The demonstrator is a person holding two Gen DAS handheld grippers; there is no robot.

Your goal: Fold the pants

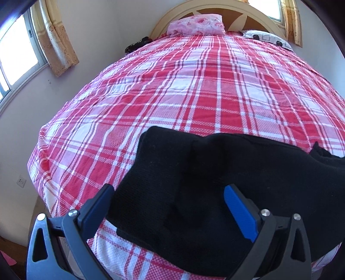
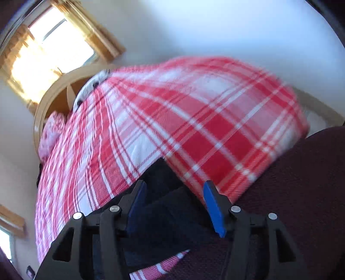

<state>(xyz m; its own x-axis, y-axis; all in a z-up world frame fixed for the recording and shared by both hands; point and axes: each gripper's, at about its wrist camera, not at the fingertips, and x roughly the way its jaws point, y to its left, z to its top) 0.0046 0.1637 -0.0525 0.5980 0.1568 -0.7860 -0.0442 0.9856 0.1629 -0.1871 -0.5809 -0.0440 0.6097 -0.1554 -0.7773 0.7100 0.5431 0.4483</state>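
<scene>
Black pants (image 1: 215, 183) are lying folded on the near end of the red plaid bedspread (image 1: 194, 86), spreading out between and beyond the left gripper (image 1: 169, 193) fingers. Its jaws are standing wide, pads not pressing the cloth. Right gripper (image 2: 173, 189) is hovering with jaws parted; dark fabric is sitting between and below its fingers, probably the same pants, but the view is blurred. Pink pillow (image 1: 196, 27) is lying far ahead of the left gripper by the headboard (image 1: 237, 13).
</scene>
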